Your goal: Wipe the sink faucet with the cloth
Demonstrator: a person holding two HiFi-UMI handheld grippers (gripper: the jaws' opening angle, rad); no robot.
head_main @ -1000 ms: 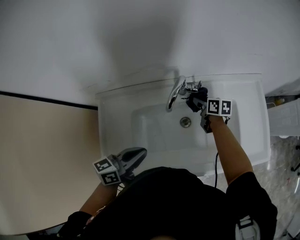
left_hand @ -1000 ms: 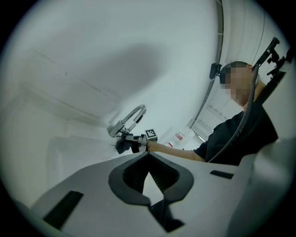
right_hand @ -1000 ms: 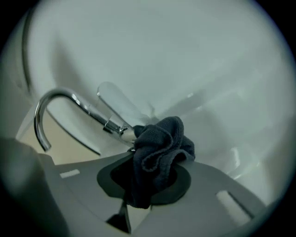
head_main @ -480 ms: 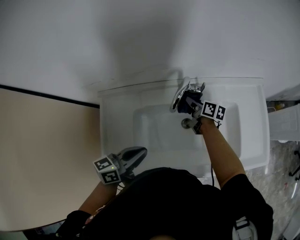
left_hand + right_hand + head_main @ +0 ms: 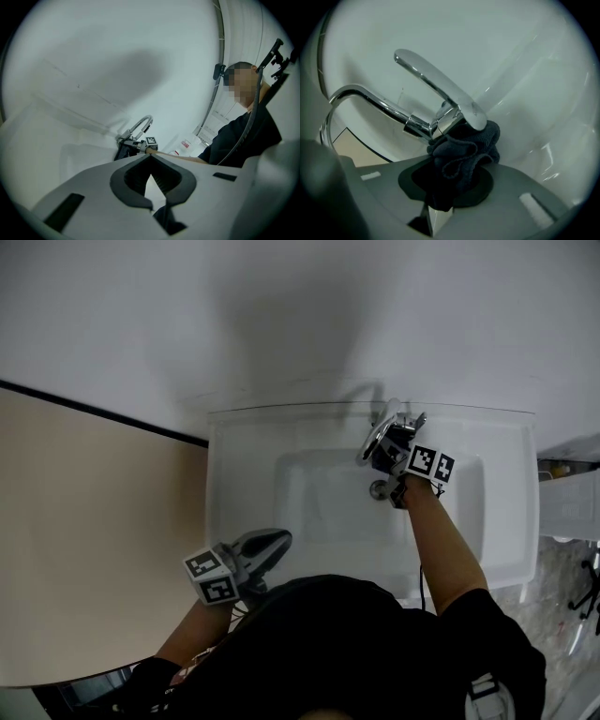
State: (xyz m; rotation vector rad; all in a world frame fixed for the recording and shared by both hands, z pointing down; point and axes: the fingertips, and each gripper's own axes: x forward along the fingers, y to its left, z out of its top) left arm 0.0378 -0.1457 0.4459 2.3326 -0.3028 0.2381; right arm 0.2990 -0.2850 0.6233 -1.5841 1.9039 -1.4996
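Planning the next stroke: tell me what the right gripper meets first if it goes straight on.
The faucet base under the lever; the cloth shut in the right gripper seems to touch it now.

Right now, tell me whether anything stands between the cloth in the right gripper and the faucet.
Nothing visible does. The cloth, bunched in the shut right gripper, touches the faucet at its body, just under the lever handle. No gap or object separates them.

The light is dim, soft and greyish. A wide blurred shadow lies on the wall (image 5: 281, 324). Small glare shines on the chrome faucet (image 5: 440, 93). Both gripper views bend strongly and darken at their round edges.
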